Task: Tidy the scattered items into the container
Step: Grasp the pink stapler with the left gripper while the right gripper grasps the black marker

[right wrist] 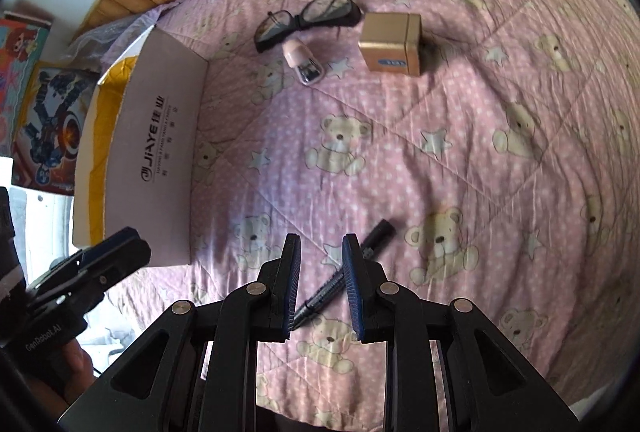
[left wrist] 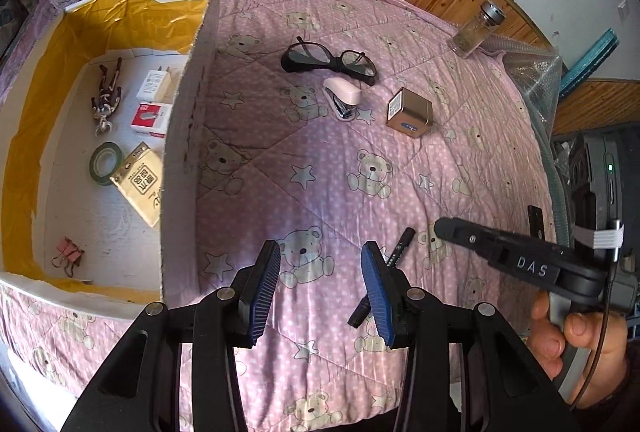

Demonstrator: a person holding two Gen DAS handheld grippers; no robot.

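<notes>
A black marker pen point(right wrist: 372, 240) lies on the pink bear quilt, running under the gap between my right gripper's point(right wrist: 321, 240) open fingers. In the left wrist view the pen point(left wrist: 401, 246) sits just behind the right finger of my open, empty left gripper point(left wrist: 320, 248). The cardboard box point(left wrist: 188, 136) with yellow lining stands at the left and holds a tape roll point(left wrist: 105, 163), a binder clip point(left wrist: 69, 255) and several other small items. Farther back on the quilt lie black glasses point(left wrist: 328, 62), a pink stapler point(left wrist: 342, 98) and a gold tin point(left wrist: 410, 110).
A glass jar point(left wrist: 476, 28) stands at the quilt's far right edge by the wooden wall panel. A hand point(left wrist: 580, 336) holds the right gripper point(left wrist: 444, 228) at the right. The box wall point(right wrist: 160, 160) rises left of the right gripper. Open quilt lies between the pen and the far items.
</notes>
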